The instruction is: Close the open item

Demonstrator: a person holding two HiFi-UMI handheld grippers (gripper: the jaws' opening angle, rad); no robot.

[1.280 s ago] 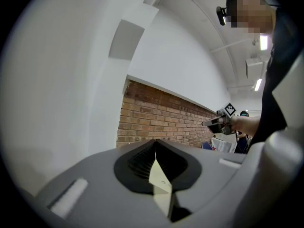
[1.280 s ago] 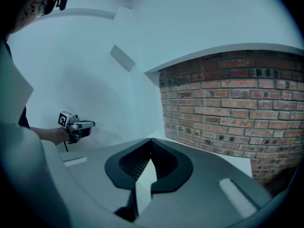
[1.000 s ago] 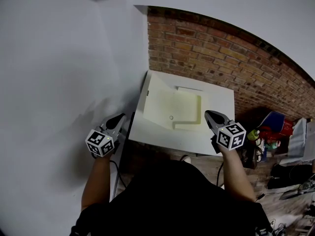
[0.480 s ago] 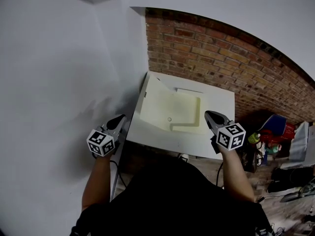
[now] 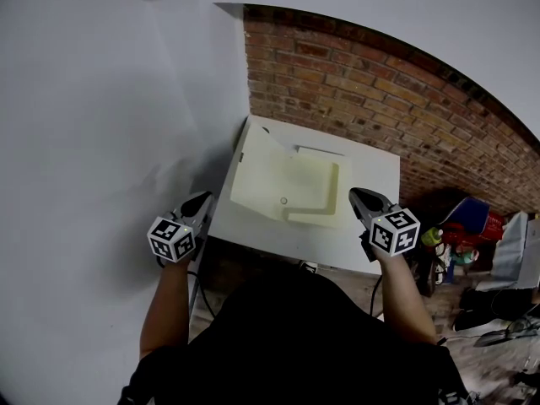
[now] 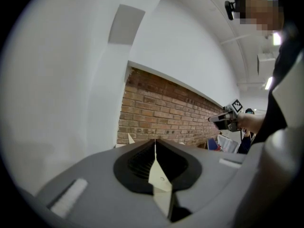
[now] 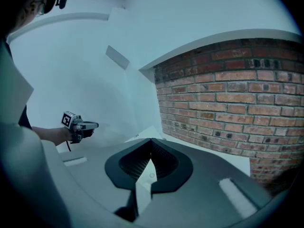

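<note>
Both grippers have their jaws pressed together with nothing pinched: the left gripper (image 5: pixel 201 202) hangs off the table's left edge, and the right gripper (image 5: pixel 361 199) hangs over its near right part, each with one marker cube behind the jaws.

From the left, a plain white wall (image 5: pixel 101 125) meets a brick wall (image 5: pixel 380 91) in a corner. One white table (image 5: pixel 371 218) stands in that corner. One pale cream box (image 5: pixel 316 188) lies flat on the table's left half, close to the corner, between the two grippers and a little beyond them. It opens upward. Its lid (image 5: pixel 257 171) is raised on the left side and leans toward the white wall. Lid and tray together stretch left to right, roughly along the brick wall, though the hinge line is hard to make out.

The person's dark torso (image 5: pixel 287 336) covers the table's near edge. In both gripper views the grey gripper bodies hide most of the box, leaving only pale slivers. Clutter (image 5: pixel 464 226) on the floor at the far right is too small to name.
</note>
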